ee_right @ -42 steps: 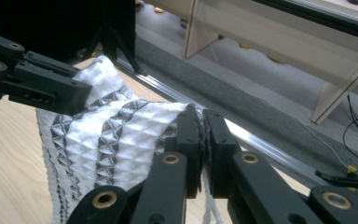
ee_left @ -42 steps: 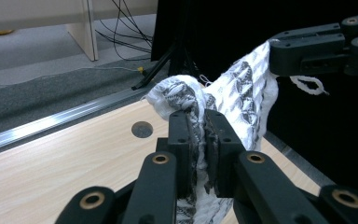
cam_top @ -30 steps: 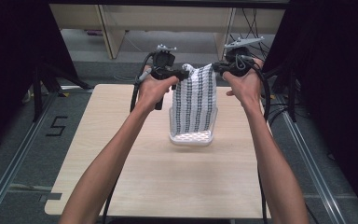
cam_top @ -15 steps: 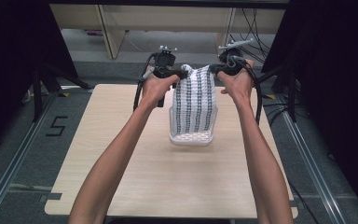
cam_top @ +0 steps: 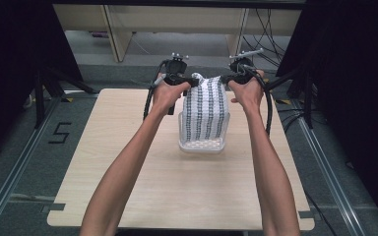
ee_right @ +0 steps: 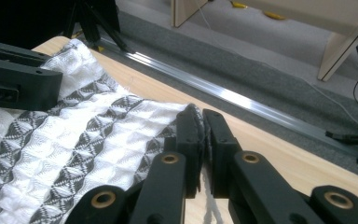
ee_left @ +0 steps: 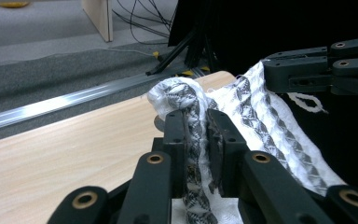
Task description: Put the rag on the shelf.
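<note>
Above the far half of the bench (cam_top: 128,196), a white cloth with dark patterned stripes (cam_top: 205,110) hangs stretched between two hand-held grippers, one at each upper corner. Its lower end drops into a shallow white tray (cam_top: 201,146) that sits near the middle of the bench, a little toward the far edge; the folded bottom of the cloth lies inside that tray.

The left hand-held gripper (cam_top: 189,81) pinches the cloth's upper left corner. In the left gripper view its jaws stand close together with a bunched, twisted fold of the striped cloth (ee_left: 186,121) between the pads; the left hand-held gripper (ee_left: 200,135) has just eased its jaws slightly wider, yet the fabric is still caught in them.

The right hand-held gripper (cam_top: 225,78) pinches the upper right corner. In the right gripper view the right hand-held gripper (ee_right: 200,140) has its jaws pressed nearly together on the thin edge of the cloth (ee_right: 74,140), which spreads flat away to the other gripper.

The person's left hand (cam_top: 167,93) and right hand (cam_top: 248,91) hold the tools level, with both forearms reaching in from the near side of the bench.
</note>
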`<state>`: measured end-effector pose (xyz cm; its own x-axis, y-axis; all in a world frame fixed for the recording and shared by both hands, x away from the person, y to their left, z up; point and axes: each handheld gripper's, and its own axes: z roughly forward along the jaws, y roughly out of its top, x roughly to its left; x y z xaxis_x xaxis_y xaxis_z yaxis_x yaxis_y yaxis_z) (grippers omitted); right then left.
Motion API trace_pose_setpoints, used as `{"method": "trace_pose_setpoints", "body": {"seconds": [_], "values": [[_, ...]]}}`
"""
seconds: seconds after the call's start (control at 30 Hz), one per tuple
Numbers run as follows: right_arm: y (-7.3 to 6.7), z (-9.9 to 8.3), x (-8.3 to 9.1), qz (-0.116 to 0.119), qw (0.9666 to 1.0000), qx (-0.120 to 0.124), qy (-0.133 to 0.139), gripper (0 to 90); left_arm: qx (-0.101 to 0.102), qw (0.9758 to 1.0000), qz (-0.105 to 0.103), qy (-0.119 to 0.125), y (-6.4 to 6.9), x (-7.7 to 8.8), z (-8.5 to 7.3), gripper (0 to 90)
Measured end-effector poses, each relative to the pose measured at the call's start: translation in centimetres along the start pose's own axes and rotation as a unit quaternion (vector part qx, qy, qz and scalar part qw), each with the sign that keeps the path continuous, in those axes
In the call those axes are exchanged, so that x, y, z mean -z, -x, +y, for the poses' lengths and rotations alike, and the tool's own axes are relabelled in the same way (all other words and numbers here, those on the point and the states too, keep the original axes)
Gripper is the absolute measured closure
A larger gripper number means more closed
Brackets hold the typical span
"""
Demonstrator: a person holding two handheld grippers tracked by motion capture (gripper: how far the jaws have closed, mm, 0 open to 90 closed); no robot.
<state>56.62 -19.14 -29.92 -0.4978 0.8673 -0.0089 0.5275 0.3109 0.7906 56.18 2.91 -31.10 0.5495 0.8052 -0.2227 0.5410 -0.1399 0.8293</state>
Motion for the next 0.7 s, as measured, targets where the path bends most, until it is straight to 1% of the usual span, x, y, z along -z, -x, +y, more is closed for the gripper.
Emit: {"method": "trace_pose_setpoints", "body": {"seconds": [0.07, 0.1, 0.13, 0.17, 0.23, 0.27, 0.33, 0.37, 0.4, 0.43, 0.47, 0.5, 0.53, 0.57, 0.6, 0.63, 0.67, 0.7], "values": [[0.1, -0.3, -0.5, 0.004, 1.0000, -0.004, 0.002, 86.4, 0.004, 1.0000, -0.001, -0.004, -0.3, -0.4, -0.3, 77.7], [0.1, -0.5, -0.6, 0.007, 1.0000, -0.005, -0.002, 86.4, 0.006, 1.0000, -0.003, -0.006, -0.4, -0.5, -0.5, 77.5], [0.1, -0.6, -0.7, 0.005, 1.0000, -0.007, -0.005, 86.3, 0.008, 0.9999, 0.000, -0.008, -0.5, -0.7, -0.6, 77.3], [0.2, -0.7, -0.9, 0.007, 1.0000, -0.005, -0.004, 86.2, 0.009, 0.9999, -0.002, -0.013, -0.7, -0.8, -0.8, 77.1], [0.2, -0.9, -1.1, 0.006, 0.9999, -0.005, -0.011, 86.2, 0.014, 0.9997, -0.002, -0.021, -0.8, -1.1, -1.0, 75.9], [0.2, -1.0, -1.2, 0.002, 0.9999, -0.002, -0.011, 86.2, 0.013, 0.9996, -0.001, -0.026, -0.8, -1.2, -1.1, 75.5], [0.2, -1.2, -1.4, 0.004, 0.9999, -0.003, -0.016, 86.2, 0.010, 0.9993, 0.001, -0.036, -0.9, -1.4, -1.3, 74.4], [0.2, -1.3, -1.6, 0.004, 0.9999, 0.002, -0.015, 86.2, 0.010, 0.9992, 0.003, -0.039, -0.9, -1.5, -1.4, 73.7], [0.1, -1.4, -1.7, 0.003, 0.9998, -0.002, -0.022, 86.1, 0.010, 0.9991, 0.004, -0.042, -0.9, -1.6, -1.5, 73.1], [0.1, -1.5, -1.9, 0.006, 0.9998, -0.005, -0.021, 86.1, 0.010, 0.9989, 0.003, -0.046, -0.9, -1.7, -1.6, 72.7], [0.1, -1.6, -1.9, 0.005, 0.9996, -0.006, -0.026, 86.1, 0.012, 0.9988, 0.003, -0.048, -1.0, -1.8, -1.6, 72.4], [0.2, -1.8, -2.2, 0.006, 0.9997, -0.004, -0.022, 86.1, 0.012, 0.9987, 0.004, -0.050, -1.0, -1.8, -1.7, 71.8], [0.1, -1.8, -2.2, 0.005, 0.9995, -0.008, -0.030, 86.1, 0.012, 0.9985, 0.005, -0.054, -1.0, -1.9, -1.7, 71.1], [0.1, -2.0, -2.4, 0.006, 0.9995, -0.011, -0.028, 86.1, 0.012, 0.9983, 0.006, -0.057, -1.1, -1.9, -1.8, 70.1], [0.2, -2.0, -2.5, 0.007, 0.9995, -0.005, -0.032, 86.0, 0.013, 0.9981, 0.003, -0.061, -1.1, -2.0, -1.8, 69.6], [0.1, -2.1, -2.5, 0.005, 0.9993, -0.007, -0.036, 86.0, 0.011, 0.9980, 0.003, -0.062, -1.1, -2.0, -1.9, 69.6], [0.1, -2.1, -2.7, 0.007, 0.9994, -0.005, -0.033, 86.0, 0.009, 0.9978, 0.003, -0.065, -1.2, -2.1, -2.0, 69.6], [0.0, -2.1, -2.8, 0.010, 0.9993, -0.009, -0.036, 86.0, 0.011, 0.9977, 0.003, -0.067, -1.2, -2.1, -2.0, 69.3]]}}
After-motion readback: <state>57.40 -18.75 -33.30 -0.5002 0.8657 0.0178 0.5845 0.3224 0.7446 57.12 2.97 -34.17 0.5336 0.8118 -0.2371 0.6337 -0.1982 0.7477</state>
